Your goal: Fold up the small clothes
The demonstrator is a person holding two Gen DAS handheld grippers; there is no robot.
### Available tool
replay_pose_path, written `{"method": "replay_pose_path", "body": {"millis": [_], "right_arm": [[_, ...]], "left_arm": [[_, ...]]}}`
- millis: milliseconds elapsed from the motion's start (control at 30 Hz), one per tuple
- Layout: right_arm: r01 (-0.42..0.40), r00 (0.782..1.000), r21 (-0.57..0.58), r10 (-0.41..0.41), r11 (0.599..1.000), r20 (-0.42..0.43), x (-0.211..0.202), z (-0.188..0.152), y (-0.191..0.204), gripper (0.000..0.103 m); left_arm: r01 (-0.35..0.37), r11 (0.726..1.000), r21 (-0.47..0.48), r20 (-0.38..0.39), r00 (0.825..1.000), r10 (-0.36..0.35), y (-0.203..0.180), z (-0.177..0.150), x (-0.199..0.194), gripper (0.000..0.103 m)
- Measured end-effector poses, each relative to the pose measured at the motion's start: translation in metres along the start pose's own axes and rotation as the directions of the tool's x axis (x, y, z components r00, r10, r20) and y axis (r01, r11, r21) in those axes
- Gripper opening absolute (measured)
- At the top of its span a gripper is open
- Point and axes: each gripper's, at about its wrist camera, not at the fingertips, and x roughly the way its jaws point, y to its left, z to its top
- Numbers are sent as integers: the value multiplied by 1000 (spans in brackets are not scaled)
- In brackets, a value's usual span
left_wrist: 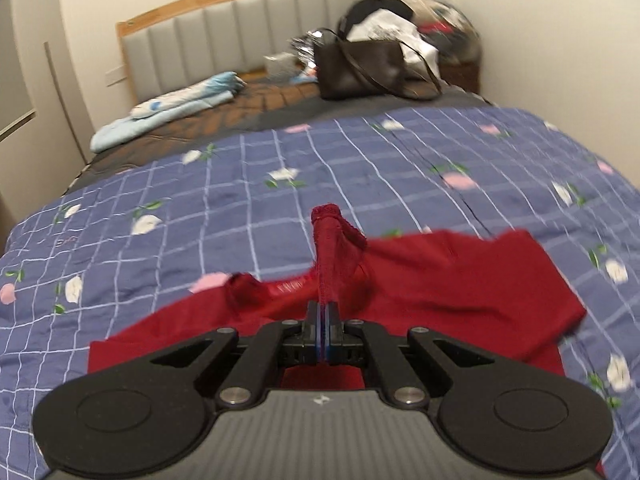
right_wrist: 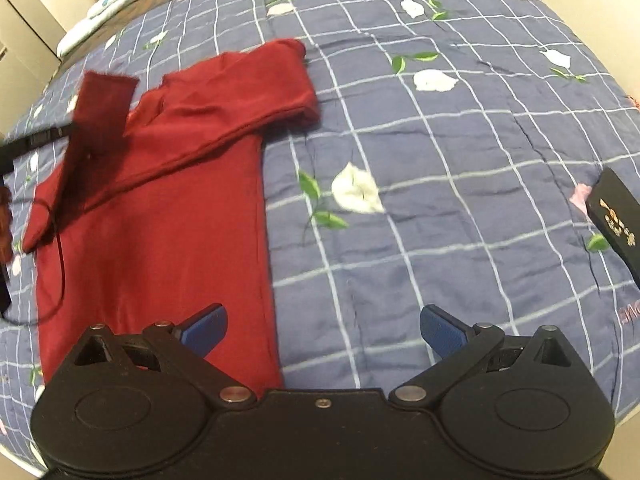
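Observation:
A dark red small garment (right_wrist: 160,216) lies on the blue checked quilt (right_wrist: 440,152), one sleeve folded across its upper part. My left gripper (left_wrist: 324,304) is shut on a bunched strip of the red garment (left_wrist: 332,248) and holds it raised above the rest of the cloth. In the right wrist view that lifted sleeve (right_wrist: 96,120) hangs at the left, with the left gripper's fingers (right_wrist: 44,136) clamped on it. My right gripper (right_wrist: 324,330) is open above the garment's lower right edge, its blue pads (right_wrist: 204,330) holding nothing.
At the head of the bed (left_wrist: 248,12) sit a dark handbag (left_wrist: 360,68), a pile of bags and clothes (left_wrist: 420,28) and a folded light-blue blanket (left_wrist: 168,112). A black box with gold print (right_wrist: 616,216) lies on the quilt at far right.

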Motion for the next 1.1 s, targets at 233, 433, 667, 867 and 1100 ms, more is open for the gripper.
{"method": "replay_pose_path", "body": {"millis": [233, 433, 667, 867, 1100], "right_arm": [[-59, 997, 21, 58, 998, 47, 14, 36, 7, 102], [-122, 992, 25, 120, 992, 45, 22, 52, 29, 102], [-202, 978, -21, 203, 979, 45, 49, 84, 78, 102], [-259, 959, -100, 268, 961, 92, 88, 123, 135, 89], [-213, 955, -106, 229, 971, 187, 133, 150, 175, 75]], "left_arm": [[169, 985, 26, -157, 974, -163, -4, -17, 16, 8], [190, 980, -68, -153, 968, -198, 9, -29, 1, 54], [65, 955, -291, -145, 983, -111, 76, -42, -23, 83], [-167, 880, -445, -222, 972, 72, 173, -70, -24, 94], [-208, 766, -608, -303, 953, 19, 254, -102, 12, 86]]}}
